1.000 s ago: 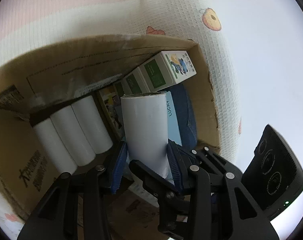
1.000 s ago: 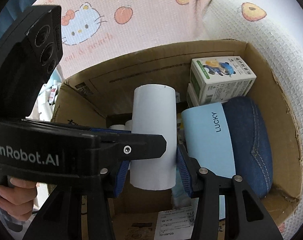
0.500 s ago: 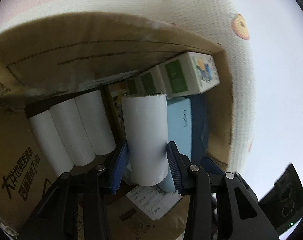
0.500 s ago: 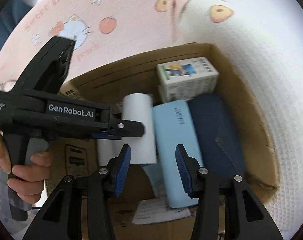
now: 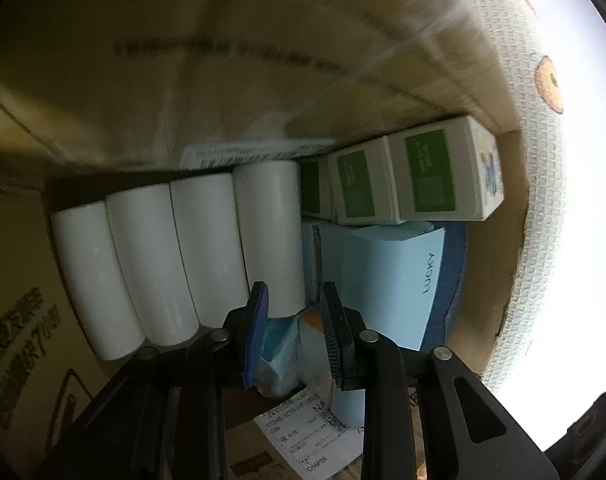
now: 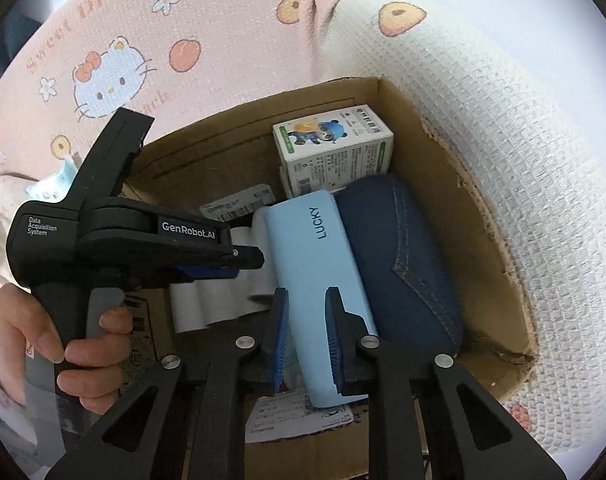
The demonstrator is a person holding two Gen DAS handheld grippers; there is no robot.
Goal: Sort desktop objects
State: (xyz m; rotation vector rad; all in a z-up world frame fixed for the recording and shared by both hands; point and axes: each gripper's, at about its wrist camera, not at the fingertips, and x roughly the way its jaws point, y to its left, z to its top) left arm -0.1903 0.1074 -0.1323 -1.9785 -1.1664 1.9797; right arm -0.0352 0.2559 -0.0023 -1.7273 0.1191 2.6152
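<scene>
A cardboard box holds the sorted things. In the left wrist view several white rolls lie side by side, the rightmost one against the green-and-white cartons. My left gripper is open and empty just behind that roll's near end, deep in the box; it also shows in the right wrist view. My right gripper is open and empty above the box, over the light blue LUCKY case.
A dark blue denim pouch lies right of the blue case. A crumpled blue packet and a shipping label lie on the box floor. A pink and white Hello Kitty cloth surrounds the box.
The left gripper carried the white roll down into the box, set it beside the other rolls and opened. The right gripper let go of the roll earlier and drew back.
</scene>
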